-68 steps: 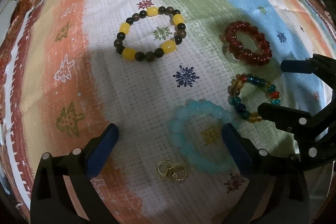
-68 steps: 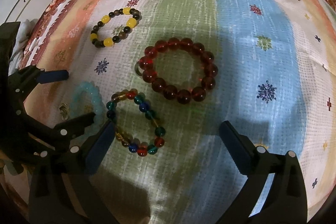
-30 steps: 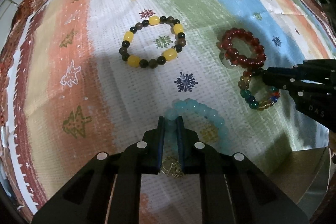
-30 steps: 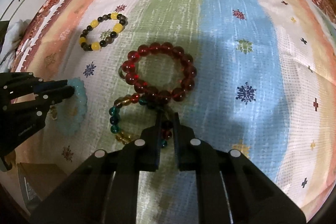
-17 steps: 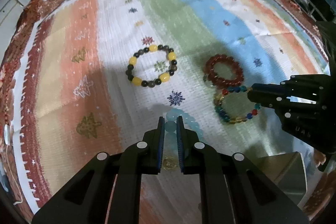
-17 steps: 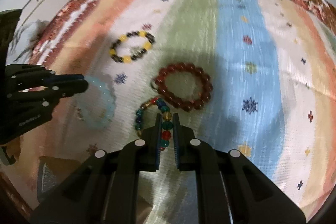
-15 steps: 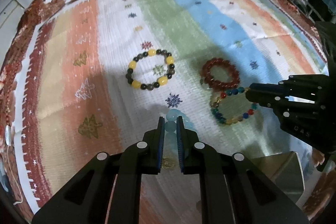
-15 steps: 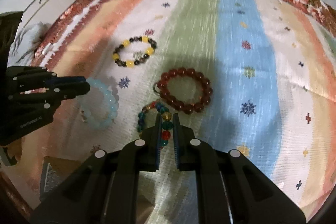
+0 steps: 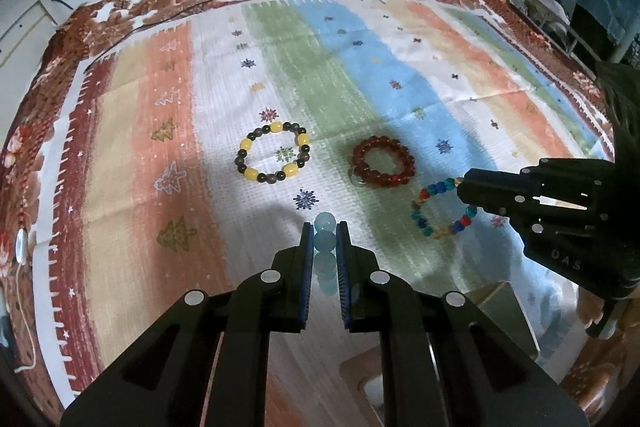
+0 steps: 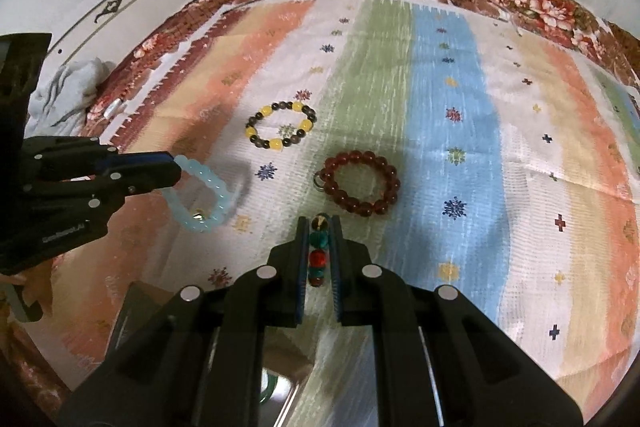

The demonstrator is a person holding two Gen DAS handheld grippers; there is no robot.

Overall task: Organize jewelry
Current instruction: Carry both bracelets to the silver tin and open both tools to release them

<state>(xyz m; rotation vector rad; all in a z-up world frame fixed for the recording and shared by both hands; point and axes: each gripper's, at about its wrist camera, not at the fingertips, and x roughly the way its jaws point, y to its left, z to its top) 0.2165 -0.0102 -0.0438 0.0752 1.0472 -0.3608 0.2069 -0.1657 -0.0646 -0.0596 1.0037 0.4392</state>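
Observation:
My left gripper is shut on a pale blue bead bracelet and holds it above the striped cloth; it hangs from the left gripper in the right wrist view. My right gripper is shut on a multicoloured bead bracelet, which also shows hanging in the left wrist view. A yellow-and-dark bead bracelet and a dark red bead bracelet lie flat on the cloth, also seen in the right wrist view, the yellow one and the red one.
The striped cloth covers a floral-edged table. A box with a grey lid stands near the front edge, below the grippers. A small ring lies against the red bracelet. Cables lie at the far edge.
Both grippers, open 2.3 s ago, shut on their bracelets and have lifted them up and back off the cloth. The gold rings stay behind out of the left view.

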